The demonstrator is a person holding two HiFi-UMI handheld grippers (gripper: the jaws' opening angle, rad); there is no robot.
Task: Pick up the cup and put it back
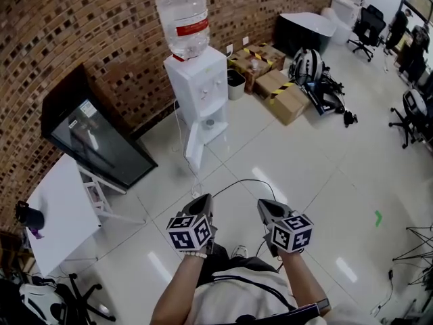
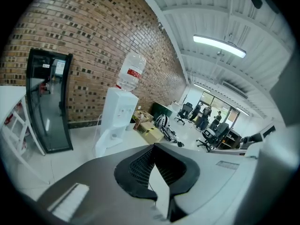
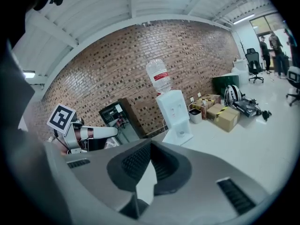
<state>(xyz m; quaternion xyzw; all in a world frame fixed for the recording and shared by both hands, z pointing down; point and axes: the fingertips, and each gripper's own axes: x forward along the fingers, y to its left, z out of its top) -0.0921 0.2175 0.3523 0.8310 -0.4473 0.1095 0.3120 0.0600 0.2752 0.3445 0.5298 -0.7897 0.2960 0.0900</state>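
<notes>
No cup shows clearly. A dark cup-like thing (image 1: 30,217) stands on the white table (image 1: 64,212) at the far left; I cannot tell what it is. A white water dispenser (image 1: 201,93) with a clear bottle (image 1: 182,17) stands ahead by the brick wall, and it also shows in both gripper views (image 2: 117,114) (image 3: 176,112). My left gripper (image 1: 203,199) and right gripper (image 1: 265,206) are held side by side above the floor, pointing at the dispenser and well short of it. Both are shut with nothing between the jaws (image 2: 153,146) (image 3: 151,144).
A black glass-front cabinet (image 1: 95,137) leans by the wall left of the dispenser. Cardboard boxes (image 1: 284,95), a small bin (image 1: 235,83) and a helmet (image 1: 308,65) lie to its right. A cable (image 1: 237,183) runs across the tiles. Office chairs (image 1: 369,24) stand far right.
</notes>
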